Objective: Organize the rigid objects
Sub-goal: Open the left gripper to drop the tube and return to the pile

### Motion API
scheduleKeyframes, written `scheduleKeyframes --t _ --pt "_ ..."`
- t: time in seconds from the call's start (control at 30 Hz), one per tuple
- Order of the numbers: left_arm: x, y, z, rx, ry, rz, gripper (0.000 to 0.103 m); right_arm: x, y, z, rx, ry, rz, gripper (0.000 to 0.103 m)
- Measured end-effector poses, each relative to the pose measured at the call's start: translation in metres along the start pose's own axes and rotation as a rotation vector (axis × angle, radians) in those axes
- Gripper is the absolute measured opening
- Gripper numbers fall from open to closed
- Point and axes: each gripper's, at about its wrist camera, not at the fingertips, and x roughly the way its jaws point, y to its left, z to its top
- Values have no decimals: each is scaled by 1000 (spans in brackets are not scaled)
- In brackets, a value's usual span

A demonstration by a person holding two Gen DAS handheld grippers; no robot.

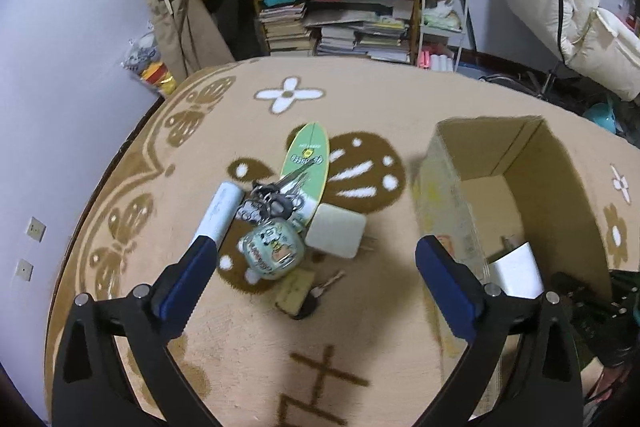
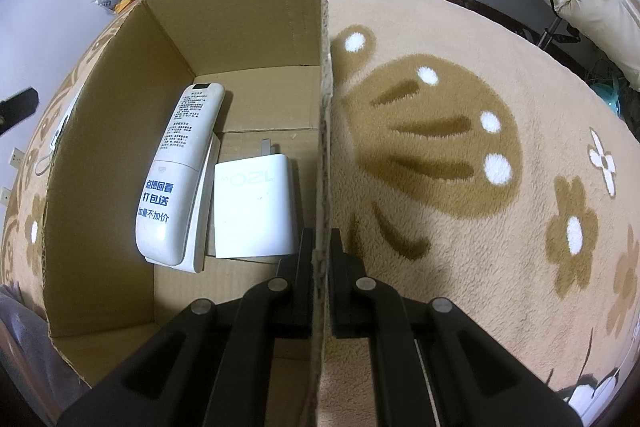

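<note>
Left gripper (image 1: 316, 259) is held agape above the carpet (image 1: 400, 99); right gripper (image 2: 321, 247) is clenched on the cardboard box (image 2: 120, 99) wall

Keys (image 1: 280, 193), a white charger (image 1: 336, 231) and a round tin (image 1: 272, 253) are clustered between the left fingers; a remote (image 2: 176, 179) and a second charger (image 2: 254, 211) are seen inside the box

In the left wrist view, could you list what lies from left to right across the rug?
White tube → round keychain charm → white square charger → cardboard box.

White charger (image 1: 518, 269) half hidden behind box wall (image 1: 452, 203) — key (image 1: 326, 287) blurred.
</note>
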Motion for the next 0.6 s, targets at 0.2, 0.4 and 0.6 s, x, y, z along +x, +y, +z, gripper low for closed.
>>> scheduleKeyframes --t 0.2,0.4,0.6 --pt "29 15 -15 -69 55 -20 99 0 0 -1 -2 0 -1 7" --pt "56 23 -28 -106 108 -8 99 0 0 -1 -2 0 -1 7" --pt "74 29 -37 -149 143 -12 99 0 0 -1 -3 0 -2 7"
